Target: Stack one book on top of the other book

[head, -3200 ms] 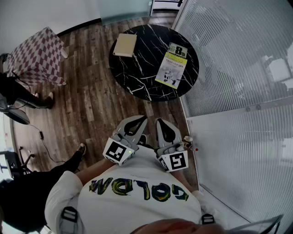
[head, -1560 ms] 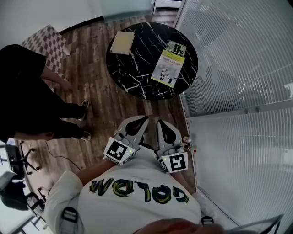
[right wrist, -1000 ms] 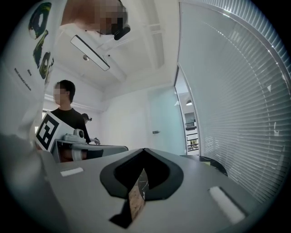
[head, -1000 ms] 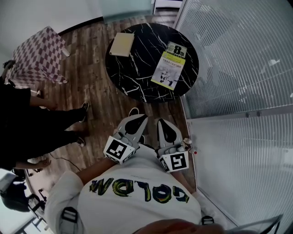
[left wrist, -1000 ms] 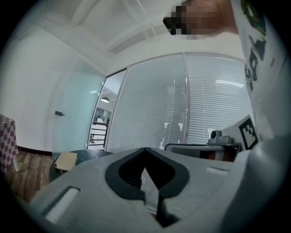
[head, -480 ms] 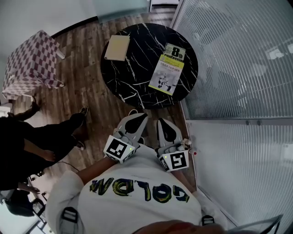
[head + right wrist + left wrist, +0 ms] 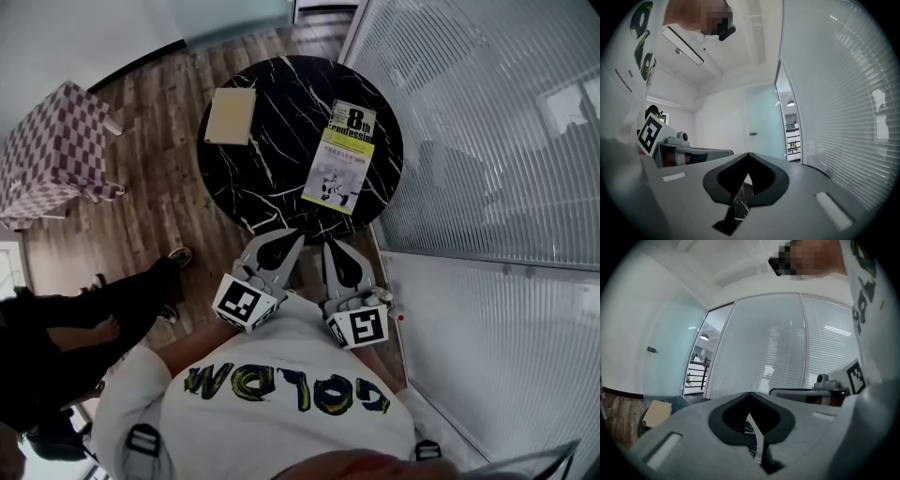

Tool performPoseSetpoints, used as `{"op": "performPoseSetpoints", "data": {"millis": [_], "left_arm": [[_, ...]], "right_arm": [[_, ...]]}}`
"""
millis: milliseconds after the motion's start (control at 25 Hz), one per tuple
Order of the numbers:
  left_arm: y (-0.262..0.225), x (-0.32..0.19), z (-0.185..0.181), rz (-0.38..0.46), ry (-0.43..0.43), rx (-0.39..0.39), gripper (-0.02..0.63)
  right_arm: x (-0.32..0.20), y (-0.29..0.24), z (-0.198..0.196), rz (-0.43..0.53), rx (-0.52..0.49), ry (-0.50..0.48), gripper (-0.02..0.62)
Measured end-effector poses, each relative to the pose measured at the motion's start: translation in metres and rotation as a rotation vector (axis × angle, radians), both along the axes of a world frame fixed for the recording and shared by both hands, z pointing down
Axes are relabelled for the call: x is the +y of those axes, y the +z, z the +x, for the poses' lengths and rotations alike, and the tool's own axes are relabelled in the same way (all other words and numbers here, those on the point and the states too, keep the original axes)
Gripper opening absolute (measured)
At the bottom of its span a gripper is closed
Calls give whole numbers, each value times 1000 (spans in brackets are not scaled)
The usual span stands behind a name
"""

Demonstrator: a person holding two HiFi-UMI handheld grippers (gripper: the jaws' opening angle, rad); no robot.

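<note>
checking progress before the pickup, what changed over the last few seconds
The person has walked up to the round table, whose near edge now sits just ahead of the left gripper and right gripper. A bystander in black shifted to the lower left. Both grippers stayed shut and empty; the tan book and green book lie untouched, apart.

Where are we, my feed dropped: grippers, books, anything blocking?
Left gripper shut, empty; right gripper shut, empty. Tan book and yellow-green book apart on black marble table, unstacked. Nothing between grippers and table.
</note>
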State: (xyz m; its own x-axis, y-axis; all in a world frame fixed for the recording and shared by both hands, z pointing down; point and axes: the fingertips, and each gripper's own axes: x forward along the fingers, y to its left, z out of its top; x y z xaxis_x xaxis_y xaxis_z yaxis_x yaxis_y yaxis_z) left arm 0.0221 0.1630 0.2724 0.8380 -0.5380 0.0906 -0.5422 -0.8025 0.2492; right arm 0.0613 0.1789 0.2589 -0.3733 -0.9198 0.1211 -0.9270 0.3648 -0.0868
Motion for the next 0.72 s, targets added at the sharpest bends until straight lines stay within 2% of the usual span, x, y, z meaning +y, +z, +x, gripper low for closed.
{"op": "performPoseSetpoints", "data": {"millis": [440,720], "left_arm": [[-1,-79,-14,15,25,5,0],[7,-119,-26,-10,32,-1,0]], "right_arm": [[-80,0,-17,-5,21,2,3],[-122,4,-30,-16,22,-1,3]]}}
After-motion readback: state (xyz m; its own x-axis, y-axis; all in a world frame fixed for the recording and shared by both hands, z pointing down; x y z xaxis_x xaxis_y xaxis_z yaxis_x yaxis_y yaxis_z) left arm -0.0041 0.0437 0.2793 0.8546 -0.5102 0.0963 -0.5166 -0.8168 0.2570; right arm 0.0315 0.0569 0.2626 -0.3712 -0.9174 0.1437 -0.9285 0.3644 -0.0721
